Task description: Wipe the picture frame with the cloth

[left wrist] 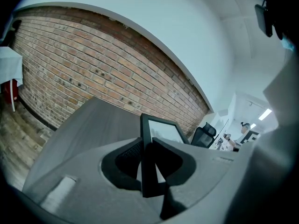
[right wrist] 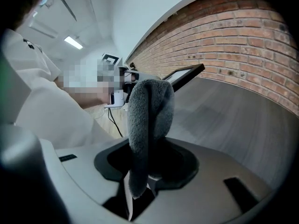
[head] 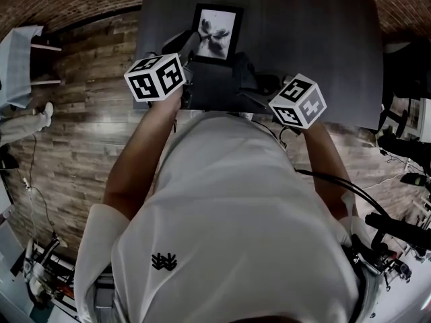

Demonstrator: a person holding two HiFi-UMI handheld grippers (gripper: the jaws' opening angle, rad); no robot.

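So, starting at the left gripper (left wrist: 148,157): its jaws are clamped down on the edge of the picture frame (head: 215,33), about half closed with the black border squeezed tight between the pads. We've got it by one side edge, and the glass with the black and white picture faces up toward us. The frame sits tilted and looks lifted clear of the worktop (head: 303,32), over the left part of it and closer to the near edge than the far one.

Over on the right gripper (right wrist: 145,169), the jaws are pinched shut on the cloth (right wrist: 148,111). It's a fluffy grey one, folded over so a thick loop pokes out past the jaw tips, with a little tail hanging down below the pads. From the right gripper view the frame shows up beyond the cloth, angled; the two look apart, not touching.

The right gripper is just off the frame's right side, over the worktop's near edge. The worktop is dark grey, with a brick wall (left wrist: 93,64) behind its far edge and a wood plank floor (head: 87,133) off its left edge.
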